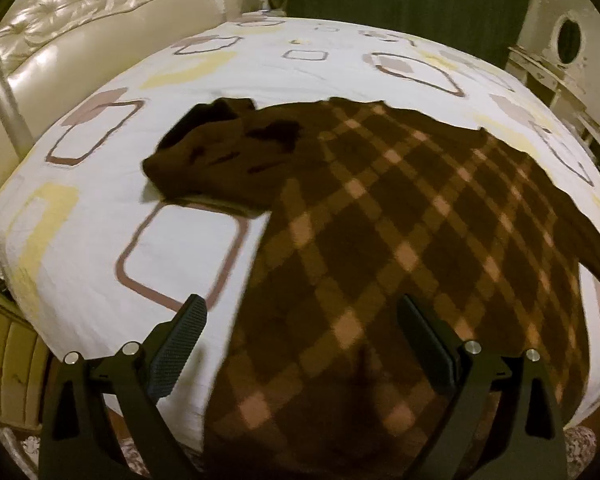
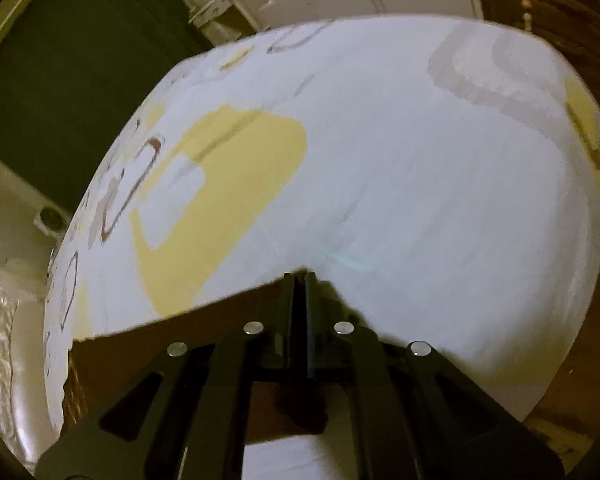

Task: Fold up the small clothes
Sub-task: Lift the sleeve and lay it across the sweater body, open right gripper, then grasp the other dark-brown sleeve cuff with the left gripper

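Note:
A brown garment (image 1: 380,220) with a tan diamond check lies spread on the bed sheet (image 1: 180,248). Its plain brown sleeve (image 1: 220,160) lies bunched out to the left. My left gripper (image 1: 300,304) hovers open over the garment's near left part, one finger above the sheet and the other above the cloth, with nothing between them. In the right wrist view my right gripper (image 2: 299,278) is shut, and an edge of the brown garment (image 2: 160,332) runs up into its closed fingertips. Beyond it lies bare white and yellow sheet (image 2: 380,160).
A cream tufted headboard (image 1: 80,40) stands along the bed's left side. A dark green curtain (image 1: 400,8) and white furniture (image 1: 560,40) lie past the far edge. The bed's near edge drops to a patterned floor (image 1: 580,448).

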The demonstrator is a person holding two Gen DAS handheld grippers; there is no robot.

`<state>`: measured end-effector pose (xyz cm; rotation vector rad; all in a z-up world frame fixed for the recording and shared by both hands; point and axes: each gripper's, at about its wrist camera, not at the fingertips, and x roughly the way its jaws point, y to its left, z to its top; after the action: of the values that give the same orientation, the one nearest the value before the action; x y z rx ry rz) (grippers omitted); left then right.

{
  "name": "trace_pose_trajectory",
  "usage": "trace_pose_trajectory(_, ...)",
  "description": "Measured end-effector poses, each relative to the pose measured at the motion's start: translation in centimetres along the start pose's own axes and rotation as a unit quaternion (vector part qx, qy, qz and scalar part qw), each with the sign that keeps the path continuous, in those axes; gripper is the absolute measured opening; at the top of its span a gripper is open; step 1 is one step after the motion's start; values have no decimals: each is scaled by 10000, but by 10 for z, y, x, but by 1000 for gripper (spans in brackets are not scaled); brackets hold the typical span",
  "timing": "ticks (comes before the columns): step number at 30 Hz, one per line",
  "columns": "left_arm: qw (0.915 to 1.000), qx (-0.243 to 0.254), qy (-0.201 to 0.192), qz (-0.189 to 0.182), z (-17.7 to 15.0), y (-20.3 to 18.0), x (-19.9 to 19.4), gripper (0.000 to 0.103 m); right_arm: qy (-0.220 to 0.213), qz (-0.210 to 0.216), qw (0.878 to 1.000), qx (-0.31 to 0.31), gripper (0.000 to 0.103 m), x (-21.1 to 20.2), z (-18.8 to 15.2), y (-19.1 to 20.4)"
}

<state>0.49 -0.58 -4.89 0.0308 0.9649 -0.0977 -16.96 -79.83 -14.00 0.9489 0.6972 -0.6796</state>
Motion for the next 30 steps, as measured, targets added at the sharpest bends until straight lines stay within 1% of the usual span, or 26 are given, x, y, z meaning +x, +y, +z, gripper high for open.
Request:
trace_pose_trajectory(1,10000,-13,20,-41,1,3,1,95,-142,-33,9999,-60,9,-8,-1,8)
trace_pose_trajectory(2,9999,-43,70,-94,2,8,3,95,-195,-10,9998,-97,15,-12,-2,13)
trace_pose_trajectory(3,9998,-67,136,-135,3,14,5,95,-266,55,9995,-144,19,-17,-4,21)
trace_pose_trajectory(4,9997,-73,168,-158,5,20,7,95,-321,144,9992,-195,25,-20,-8,33)
trace_pose_trajectory(6,9998,-30,128,-152,9,32,7,95,-325,417,9980,-356,30,-26,-20,60)
trace_pose_trajectory(8,9999,30,107,-78,15,43,7,95,-276,673,9957,-581,42,-29,-34,88)
trace_pose_trajectory(11,9997,156,35,192,35,64,12,95,-179,1061,9899,-921,48,-32,-59,131)
trace_pose_trajectory(12,9994,211,-3,290,47,74,15,95,-97,1233,9870,-1025,49,-30,-71,149)
trace_pose_trajectory(13,9993,228,-3,307,55,79,17,95,-20,1365,9845,-1100,51,-29,-80,162)
trace_pose_trajectory(14,9994,181,38,286,72,90,22,95,39,1460,9825,-1152,54,-32,-87,169)
trace_pose_trajectory(15,9995,144,50,267,80,95,23,95,113,1551,9799,-1246,56,-30,-97,182)
trace_pose_trajectory(17,9996,68,42,287,110,110,31,95,311,1669,9746,-1459,57,-22,-120,209)
trace_pose_trajectory(18,9994,130,21,318,131,115,37,95,388,1710,9725,-1531,57,-19,-126,218)
trace_pose_trajectory(20,9984,403,43,405,155,115,48,95,507,1762,9684,-1690,57,-11,-143,236)
trace_pose_trajectory(21,9974,554,45,455,161,112,53,95,544,1783,9673,-1721,57,-10,-149,240)
trace_pose_trajectory(23,9916,1065,33,729,177,102,69,95,595,1778,9667,-1742,57,-6,-157,246)
trace_pose_trajectory(24,9893,1219,57,804,180,98,75,95,648,1783,9661,-1750,57,-2,-162,250)
trace_pose_trajectory(27,9775,1777,111,1128,187,90,100,95,772,1766,9660,-1724,57,5,-172,253)
trace_pose_trajectory(30,9624,2335,145,1380,188,86,119,95,864,1749,9654,-1730,57,10,-181,256)
